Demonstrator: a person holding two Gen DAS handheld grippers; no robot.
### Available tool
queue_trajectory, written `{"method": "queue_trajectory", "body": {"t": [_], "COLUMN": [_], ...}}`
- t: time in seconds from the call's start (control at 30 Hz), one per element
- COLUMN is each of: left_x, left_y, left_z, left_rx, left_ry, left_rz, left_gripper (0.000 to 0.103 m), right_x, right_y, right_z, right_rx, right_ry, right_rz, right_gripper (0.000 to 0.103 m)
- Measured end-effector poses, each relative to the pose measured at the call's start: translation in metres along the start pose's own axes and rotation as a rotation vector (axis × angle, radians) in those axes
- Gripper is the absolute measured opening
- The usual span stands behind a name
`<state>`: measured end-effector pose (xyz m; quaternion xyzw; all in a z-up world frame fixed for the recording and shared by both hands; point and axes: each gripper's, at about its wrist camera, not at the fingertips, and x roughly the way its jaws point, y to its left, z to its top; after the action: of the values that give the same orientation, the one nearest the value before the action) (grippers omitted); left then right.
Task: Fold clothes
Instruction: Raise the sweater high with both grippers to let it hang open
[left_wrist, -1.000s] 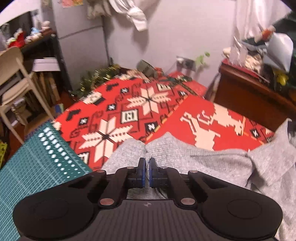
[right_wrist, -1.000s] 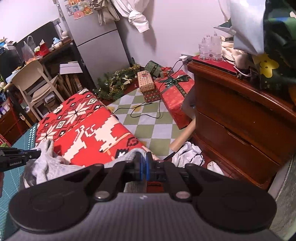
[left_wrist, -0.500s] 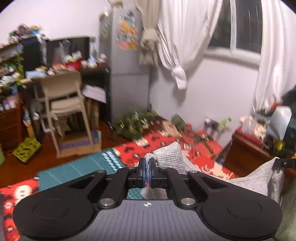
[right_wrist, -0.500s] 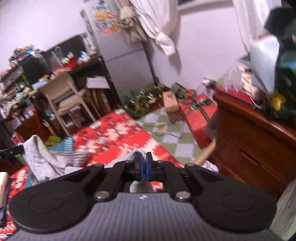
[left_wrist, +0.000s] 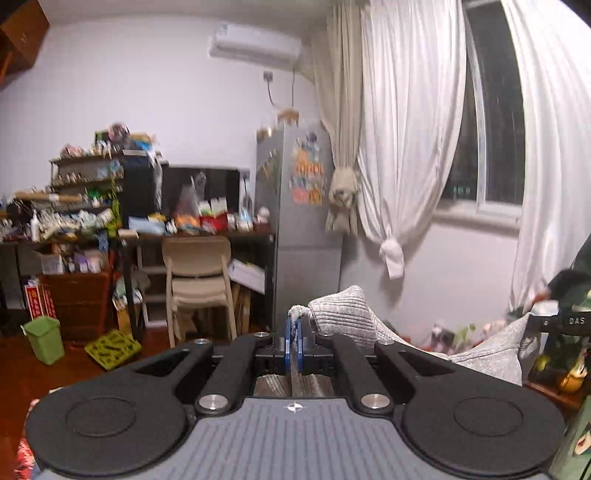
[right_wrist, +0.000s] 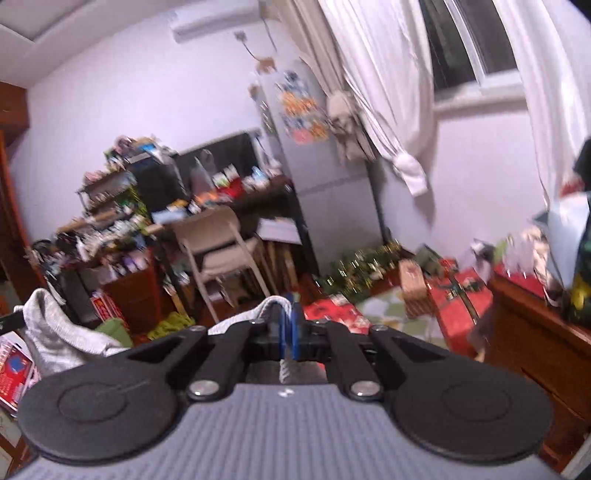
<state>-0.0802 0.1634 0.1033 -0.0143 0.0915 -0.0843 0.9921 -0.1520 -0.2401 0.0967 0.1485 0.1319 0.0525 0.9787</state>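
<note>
Cluttered room, grey garment (left_wrist: 343, 314) pinched in both hand-held grippers

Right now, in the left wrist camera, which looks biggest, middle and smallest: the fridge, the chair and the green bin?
As they look in the left wrist view:
1. fridge, biggest
2. chair, middle
3. green bin, smallest
The bin stands nearer the camera yet looks smallest, so the order seems safe.

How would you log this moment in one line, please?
left gripper: shut on grey knit garment | right gripper: shut on garment | garment lifted
</note>
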Motion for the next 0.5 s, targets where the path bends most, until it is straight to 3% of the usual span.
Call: {"method": "queue_trajectory", "body": {"t": [0.33, 0.5], "left_x": [-0.091, -0.094], "left_y": [0.0, 0.001], "left_z": [0.037, 0.027], "left_rx": [-0.009, 0.009], "left_ry": [-0.101, -0.075], "left_rz": [0.058, 0.095], "left_gripper": [0.003, 0.003], "right_x": [-0.091, -0.102], "right_y": [0.057, 0.076], "right_z": [0.051, 0.066], "right_rx": [-0.009, -0.04], "right_ry": [-0.128, -0.121], "right_rz": [0.1, 0.113], "right_gripper": [0.003, 0.003]}}
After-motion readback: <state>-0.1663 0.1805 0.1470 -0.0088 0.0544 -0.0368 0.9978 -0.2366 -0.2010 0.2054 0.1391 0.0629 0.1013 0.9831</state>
